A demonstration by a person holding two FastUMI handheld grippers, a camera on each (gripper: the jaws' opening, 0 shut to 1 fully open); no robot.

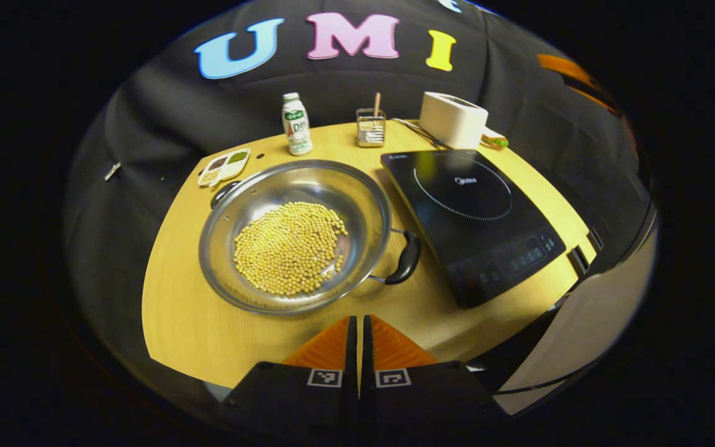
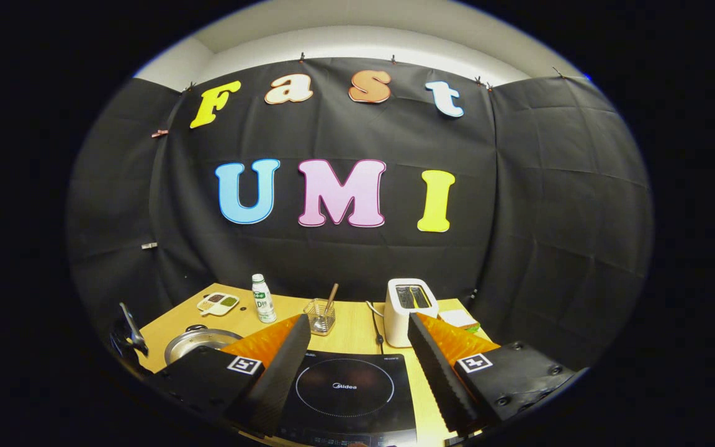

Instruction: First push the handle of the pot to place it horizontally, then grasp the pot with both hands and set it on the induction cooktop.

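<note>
Pot (image 1: 295, 236) of beans sat on the worktop (image 1: 190, 323) just left of the cooktop (image 1: 475, 217), handles on a diagonal, near handle (image 1: 404, 257) just ahead-right of the closed, empty left tongs (image 1: 359, 338); right tongs (image 2: 357, 354) gaped open over the cooktop.

Along the desk's (image 1: 196, 335) far edge — a divided dish (image 1: 224, 167), bottle (image 1: 296, 124), wire holder (image 1: 371, 126), and toaster (image 1: 454, 119) at the corner.
</note>
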